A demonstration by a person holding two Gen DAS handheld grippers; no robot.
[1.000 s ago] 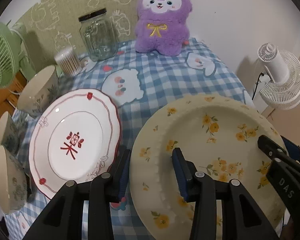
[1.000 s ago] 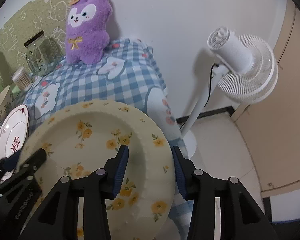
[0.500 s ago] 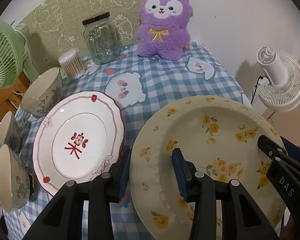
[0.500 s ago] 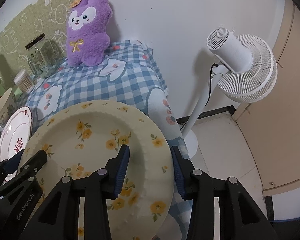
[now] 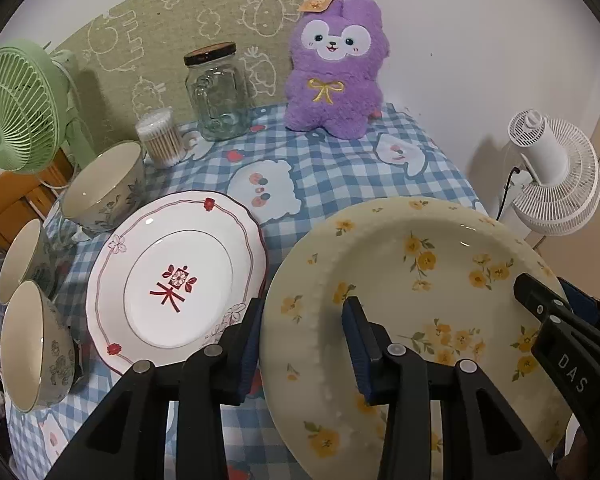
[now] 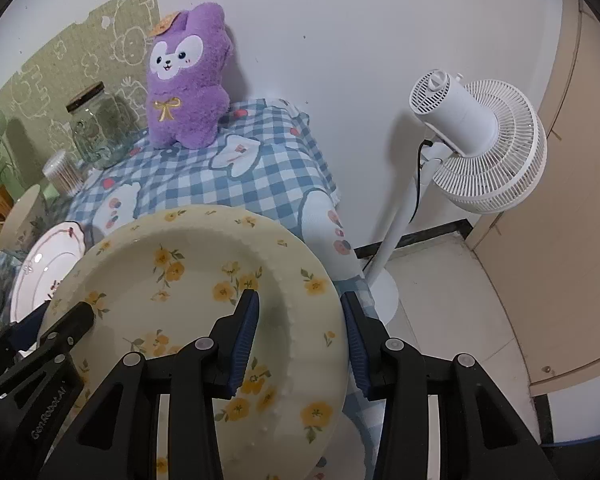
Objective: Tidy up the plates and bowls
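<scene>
A cream plate with yellow flowers [image 5: 412, 280] is held above the checked tablecloth. My left gripper [image 5: 302, 334] is shut on its left rim. My right gripper [image 6: 298, 330] is shut on its right rim; the plate also shows in the right wrist view [image 6: 188, 280]. A white plate with red trim [image 5: 176, 280] lies flat on the table to the left of it, and shows in the right wrist view too [image 6: 48, 268]. Three patterned bowls stand at the left edge: one far [image 5: 104, 188], one middle [image 5: 22, 260], one near [image 5: 32, 344].
A glass jar [image 5: 216, 92], a cotton swab tub [image 5: 160, 138] and a purple plush toy [image 5: 336, 68] stand at the back of the table. A green fan [image 5: 18, 104] is at the left. A white floor fan [image 6: 476, 144] stands off the table's right edge.
Both grippers and the flowered plate have risen and pulled back a little. The red-trimmed plate and bowls now sit farther off and more fully in view.
</scene>
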